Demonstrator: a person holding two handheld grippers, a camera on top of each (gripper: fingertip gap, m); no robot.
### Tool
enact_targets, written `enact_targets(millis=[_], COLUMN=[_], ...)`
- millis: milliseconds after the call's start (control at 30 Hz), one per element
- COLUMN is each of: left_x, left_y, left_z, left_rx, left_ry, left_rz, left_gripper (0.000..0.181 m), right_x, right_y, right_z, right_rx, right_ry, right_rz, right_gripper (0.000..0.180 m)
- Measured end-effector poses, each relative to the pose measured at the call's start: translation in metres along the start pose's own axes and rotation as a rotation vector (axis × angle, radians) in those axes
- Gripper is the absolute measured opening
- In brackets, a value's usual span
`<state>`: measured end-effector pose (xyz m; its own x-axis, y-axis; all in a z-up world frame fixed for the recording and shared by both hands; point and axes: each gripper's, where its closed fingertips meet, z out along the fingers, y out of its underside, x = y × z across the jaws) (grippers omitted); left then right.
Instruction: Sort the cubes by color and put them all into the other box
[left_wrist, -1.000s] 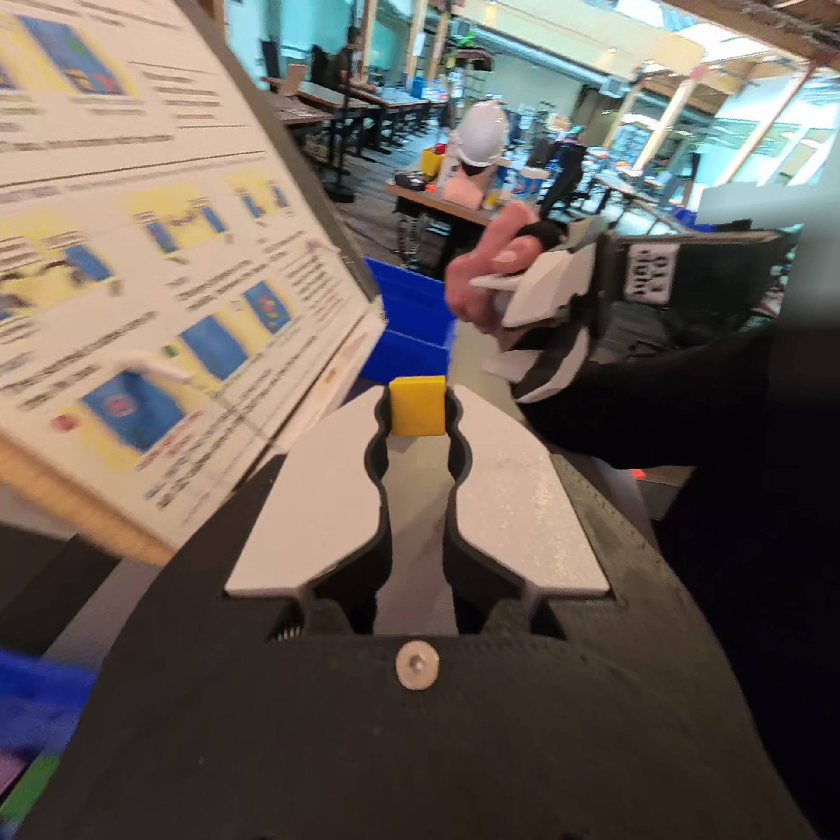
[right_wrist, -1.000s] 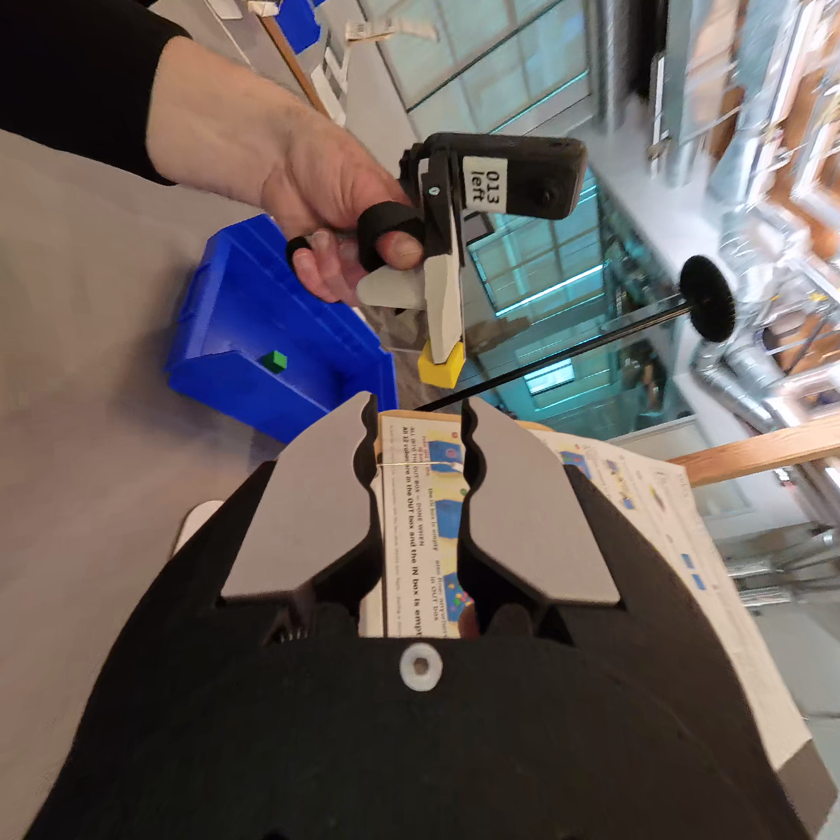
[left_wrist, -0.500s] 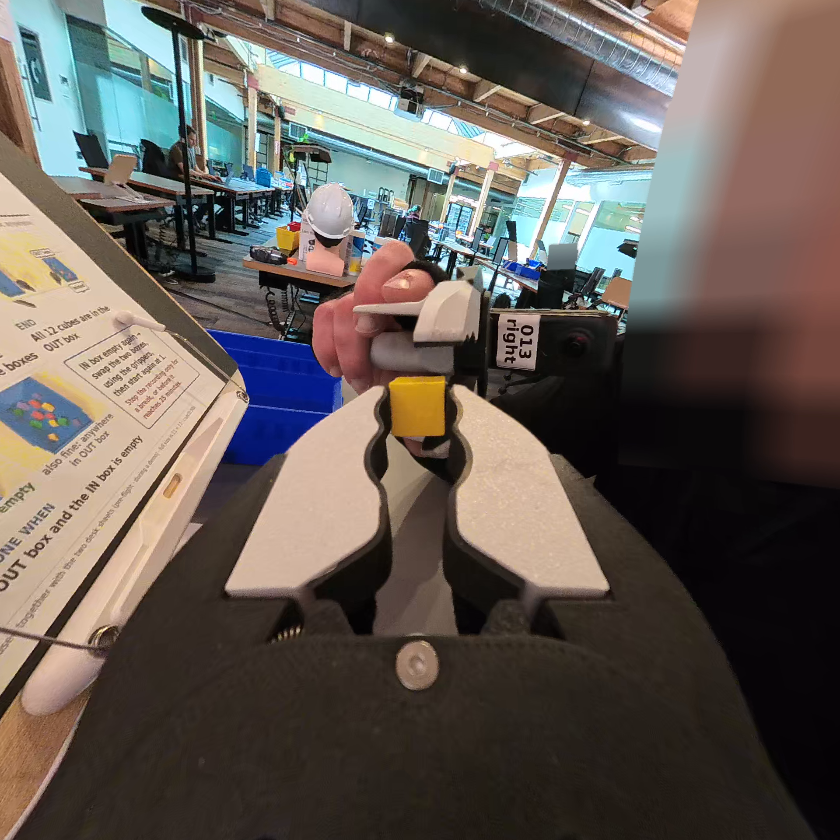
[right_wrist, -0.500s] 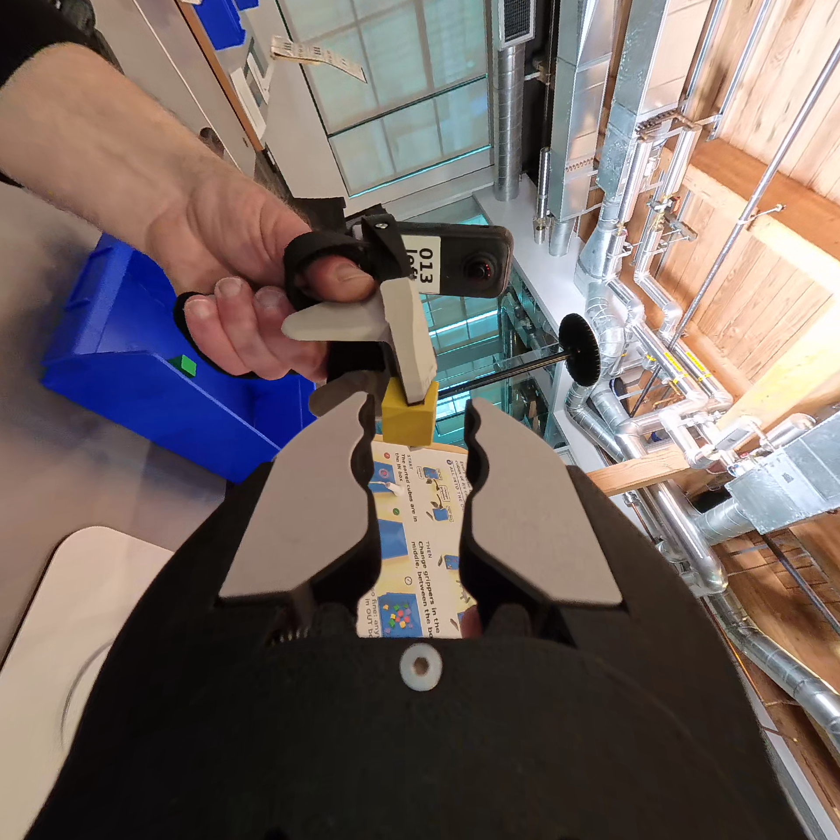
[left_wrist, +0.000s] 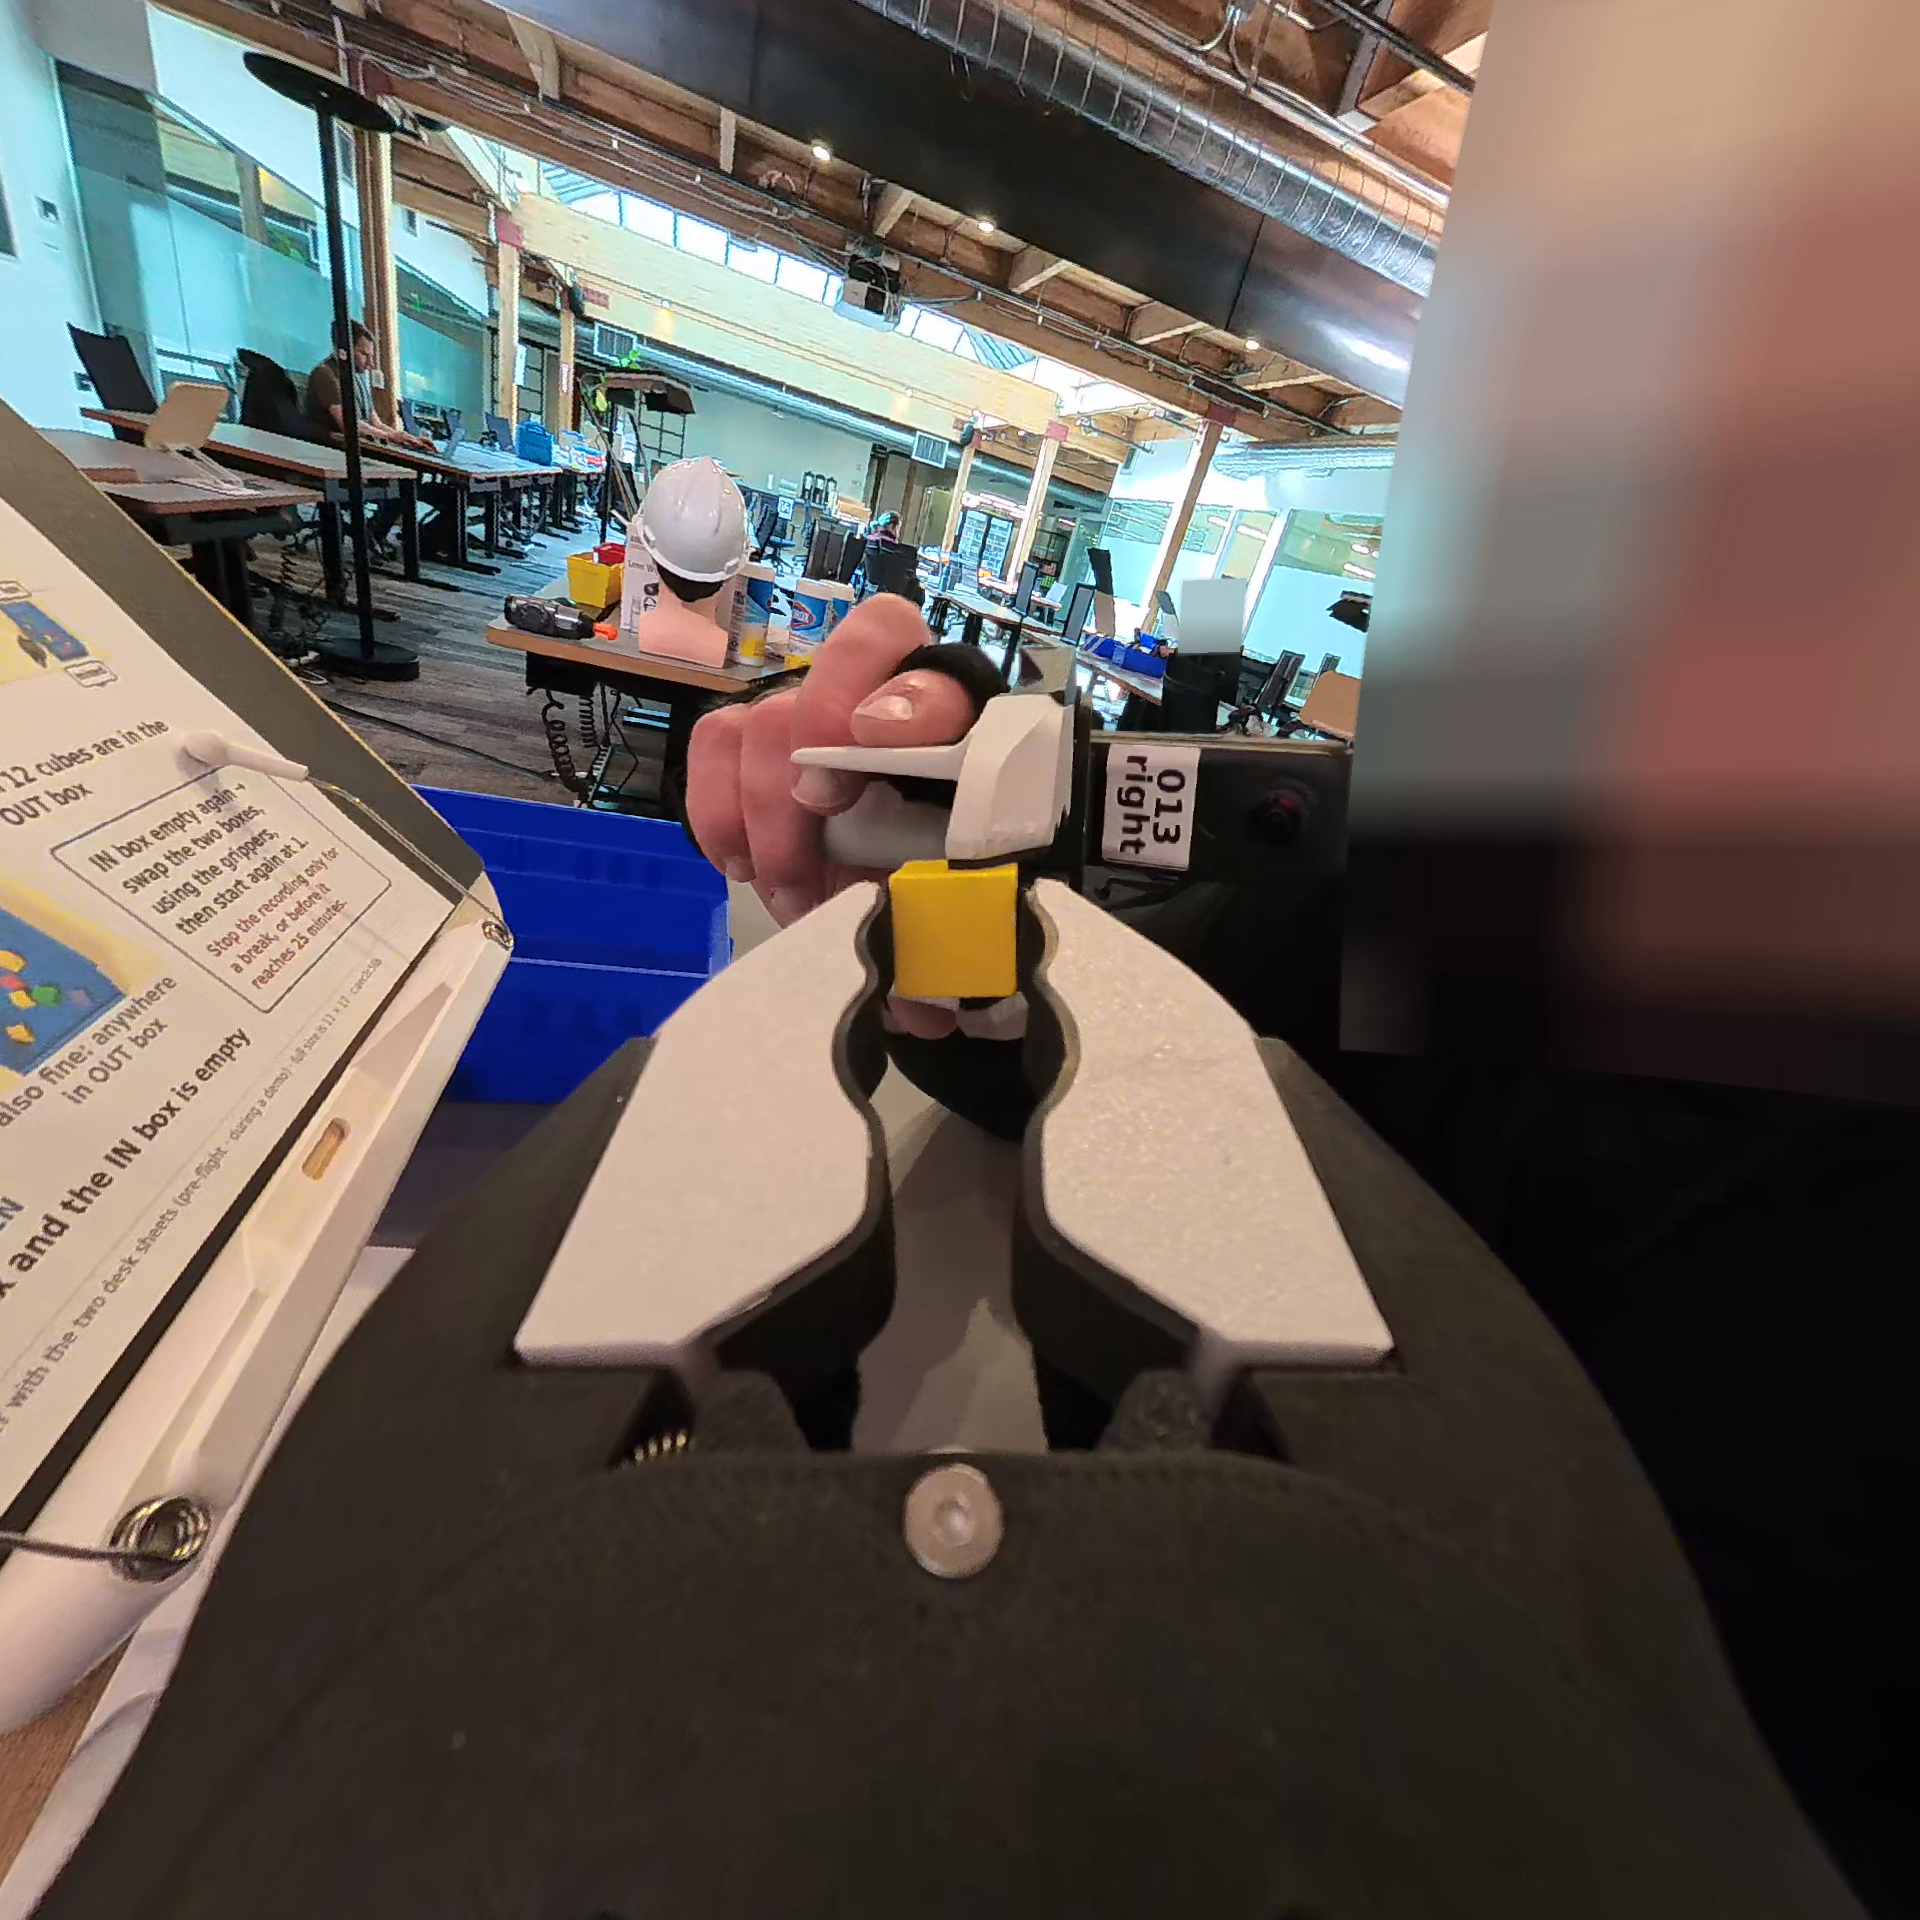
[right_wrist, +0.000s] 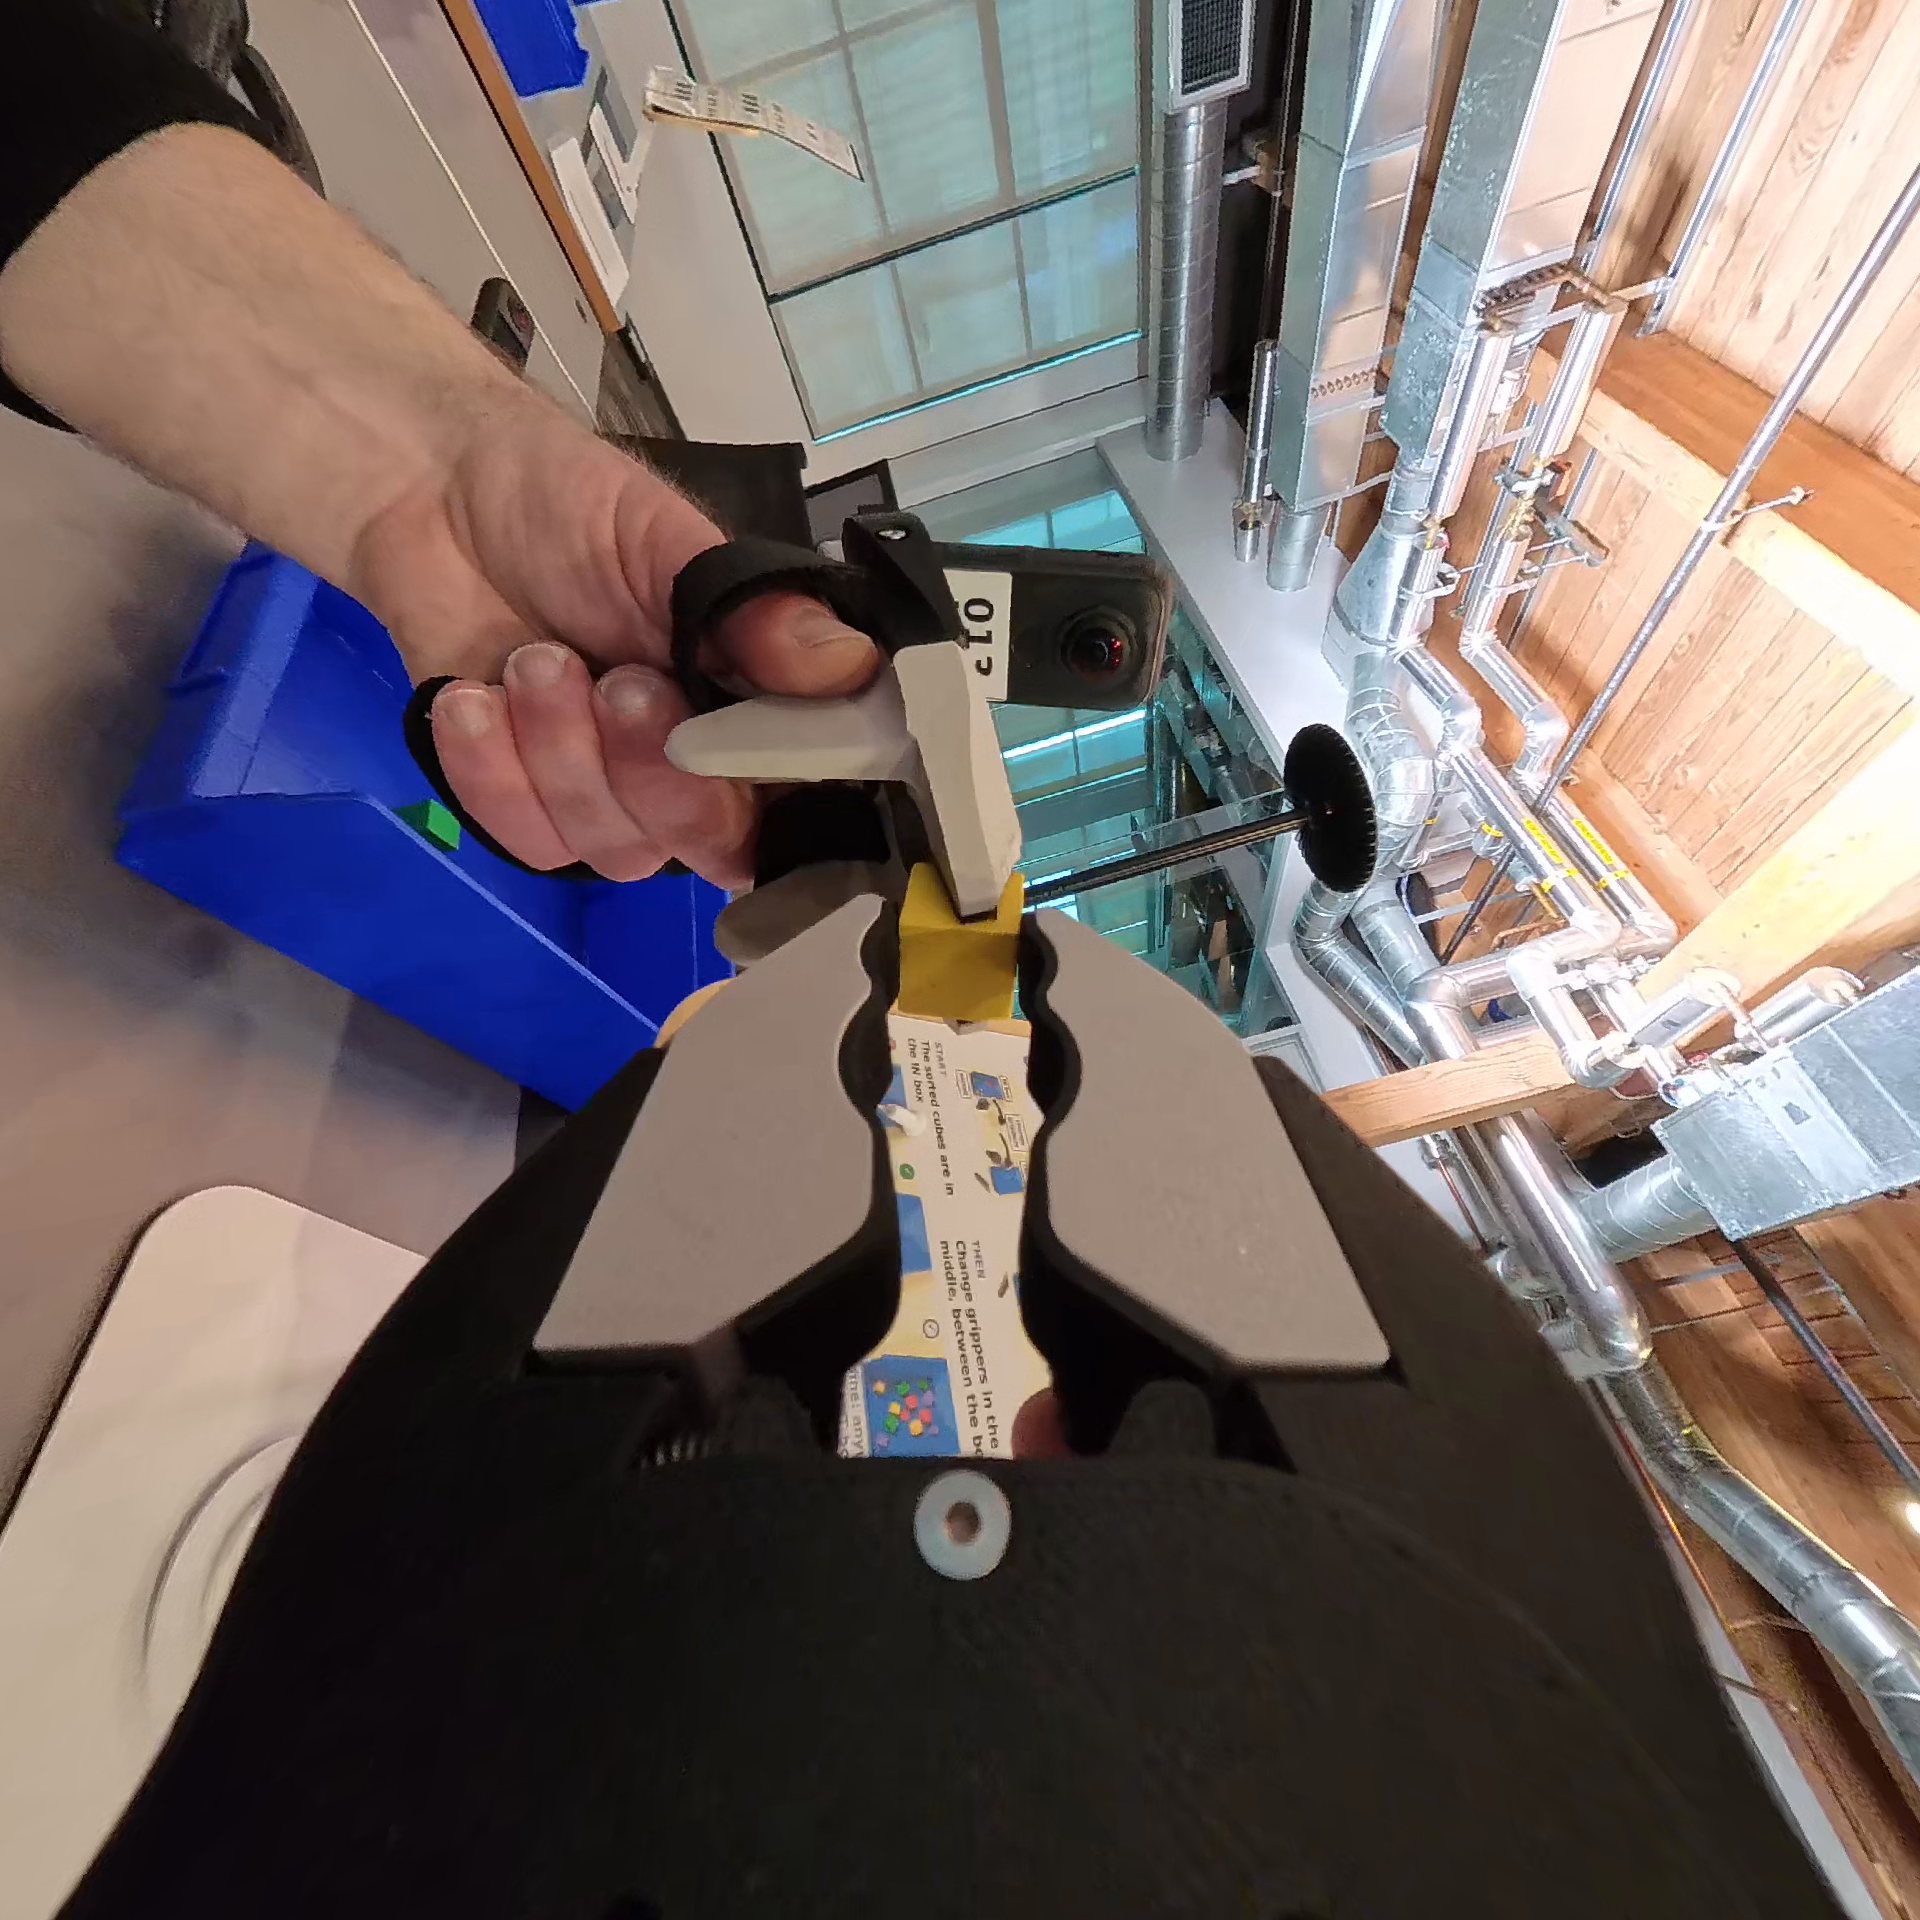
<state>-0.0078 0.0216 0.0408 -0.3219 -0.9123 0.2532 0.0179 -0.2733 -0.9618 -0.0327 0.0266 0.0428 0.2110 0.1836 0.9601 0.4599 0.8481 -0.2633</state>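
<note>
Your left gripper (left_wrist: 951, 940) pinches a smooth, square-edged yellow cube (left_wrist: 953, 932). Your right gripper (right_wrist: 951, 961) brackets that cube (right_wrist: 951, 961); whether its matte grey jaws press it, I cannot tell.

Left wrist view looks level along its fingers, close on the cube (left_wrist: 953, 932), hall beyond. Right wrist view is rolled sideways, facing back. Both share the cube (right_wrist: 956, 958), bin (left_wrist: 582, 925) (right_wrist: 312, 862) and sheet (left_wrist: 156, 935) (right_wrist: 951, 1226).
</note>
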Motion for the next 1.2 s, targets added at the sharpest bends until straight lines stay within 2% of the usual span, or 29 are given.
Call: enact_targets(millis=[33, 167, 200, 333, 400, 467, 500, 767, 933, 1067, 1200], left_x=[0.001, 0.004, 0.004, -0.005, -0.005, -0.004, -0.003, 0.009, 0.03, 0.043, 0.048], left_y=[0.0, -0.003, -0.006, -0.005, -0.008, -0.011, -0.013, -0.025, -0.032, -0.037, -0.041], left_z=[0.0, -0.001, -0.002, -0.009, -0.013, -0.017, -0.018, -0.02, -0.012, -0.003, 0.007], left_rx=[0.003, 0.029, 0.042, -0.007, -0.02, -0.037, -0.044, -0.156, -0.22, -0.25, -0.264], left_ry=[0.006, 0.04, 0.037, -0.074, -0.112, -0.156, -0.18, -0.395, -0.465, -0.491, -0.505], left_rz=[-0.004, -0.008, -0.008, 0.042, 0.072, 0.13, 0.157, 0.355, 0.473, 0.537, 0.573], left_gripper=[0.021, 0.022, 0.028, 0.035, 0.028, 0.006, 0.0, 0.0, 0.0, 0.0, 0.0], right_x=[0.0, 0.002, 0.003, 0.011, 0.017, 0.023, 0.027, 0.062, 0.068, 0.062, 0.051], right_y=[-0.001, -0.003, -0.003, -0.001, 0.002, 0.006, 0.007, 0.018, 0.032, 0.048, 0.081], right_z=[0.0, 0.0, -0.001, -0.006, -0.01, -0.015, -0.018, -0.051, -0.075, -0.092, -0.113], right_rx=[0.0, 0.005, 0.005, 0.0, -0.008, -0.02, -0.025, -0.066, -0.121, -0.172, -0.282], right_ry=[0.0, 0.004, 0.005, 0.013, 0.014, 0.017, 0.014, 0.058, 0.042, -0.02, -0.119], right_rz=[-0.001, 0.009, 0.015, 0.041, 0.052, 0.06, 0.071, 0.117, 0.126, 0.145, 0.171], right_gripper=[0.021, 0.022, 0.022, 0.022, 0.022, 0.022, 0.022, 0.022, 0.022, 0.022, 0.022])
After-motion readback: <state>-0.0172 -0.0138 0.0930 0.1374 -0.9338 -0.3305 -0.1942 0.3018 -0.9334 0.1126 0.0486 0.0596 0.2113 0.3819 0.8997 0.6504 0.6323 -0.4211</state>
